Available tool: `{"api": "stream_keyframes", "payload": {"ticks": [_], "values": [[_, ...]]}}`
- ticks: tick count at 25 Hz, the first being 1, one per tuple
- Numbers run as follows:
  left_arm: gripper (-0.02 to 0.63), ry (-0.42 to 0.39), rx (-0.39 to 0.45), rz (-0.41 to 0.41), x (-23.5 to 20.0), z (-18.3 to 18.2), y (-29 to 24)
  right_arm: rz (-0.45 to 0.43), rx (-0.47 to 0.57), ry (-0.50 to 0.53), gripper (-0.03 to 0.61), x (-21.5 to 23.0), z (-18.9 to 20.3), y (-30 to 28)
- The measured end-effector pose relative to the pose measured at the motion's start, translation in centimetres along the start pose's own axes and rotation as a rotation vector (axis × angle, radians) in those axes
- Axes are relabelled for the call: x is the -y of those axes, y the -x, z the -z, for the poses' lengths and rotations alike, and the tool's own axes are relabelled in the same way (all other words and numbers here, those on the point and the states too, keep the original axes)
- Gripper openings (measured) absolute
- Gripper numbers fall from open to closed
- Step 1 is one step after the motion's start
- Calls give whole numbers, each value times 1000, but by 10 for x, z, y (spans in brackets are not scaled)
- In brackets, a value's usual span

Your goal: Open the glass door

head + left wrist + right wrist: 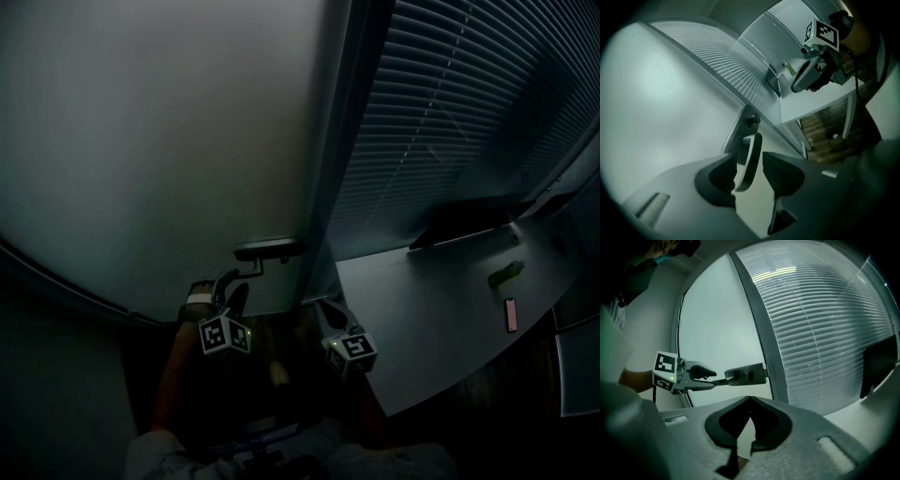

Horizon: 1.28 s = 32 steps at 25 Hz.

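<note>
The frosted glass door [159, 141] fills the left of the head view, with a dark lever handle [267, 249] on a plate near its right edge. My left gripper [749, 171] is open, and the lever [750, 159] lies between its jaws with a gap on the right side. In the right gripper view the left gripper [705, 377] reaches the lever's free end [723, 379] from the left. My right gripper [750, 420] is shut on nothing and hangs back from the door, below and to the right of the handle [328, 309].
A dark door frame post [337, 141] stands right of the door, and slatted blinds [450, 112] behind glass beyond it. A white desk [441, 300] at the right carries a dark flat item [469, 220], a green object [506, 274] and a small red one [511, 314].
</note>
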<state>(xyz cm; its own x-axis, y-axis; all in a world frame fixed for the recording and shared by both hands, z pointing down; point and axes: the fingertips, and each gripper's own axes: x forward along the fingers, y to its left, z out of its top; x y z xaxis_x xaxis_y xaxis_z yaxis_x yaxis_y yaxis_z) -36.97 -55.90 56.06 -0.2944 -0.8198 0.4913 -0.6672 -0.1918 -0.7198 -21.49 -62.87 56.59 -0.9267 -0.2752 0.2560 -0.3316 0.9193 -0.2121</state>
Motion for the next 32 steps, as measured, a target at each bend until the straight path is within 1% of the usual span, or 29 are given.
{"api": "stream_keyframes", "payload": {"ticks": [3, 9, 16, 19, 22, 26, 30, 32], "values": [[181, -41, -35, 20, -2, 5, -6, -5, -8, -3, 0, 1, 0, -7], [181, -114, -74, 59, 6, 13, -26, -17, -3, -15, 0, 8, 9, -25], [175, -166, -107, 117, 7, 8, -42, -17, -9, 7, 0, 16, 2, -37], [155, -190, -126, 141, 10, 12, -47, -19, -3, 6, 0, 18, -1, -41], [121, -206, -143, 159, 14, 14, -49, -13, 1, 3, 0, 23, -4, -43], [78, -242, -150, 141, 13, 18, -55, -7, 1, 10, 0, 27, -5, -47], [40, -284, -157, 158, 21, 21, -59, 1, -2, 9, 0, 30, 3, -51], [34, -289, -157, 167, 22, 20, -60, 5, -4, 9, 0, 31, 5, -52]]}}
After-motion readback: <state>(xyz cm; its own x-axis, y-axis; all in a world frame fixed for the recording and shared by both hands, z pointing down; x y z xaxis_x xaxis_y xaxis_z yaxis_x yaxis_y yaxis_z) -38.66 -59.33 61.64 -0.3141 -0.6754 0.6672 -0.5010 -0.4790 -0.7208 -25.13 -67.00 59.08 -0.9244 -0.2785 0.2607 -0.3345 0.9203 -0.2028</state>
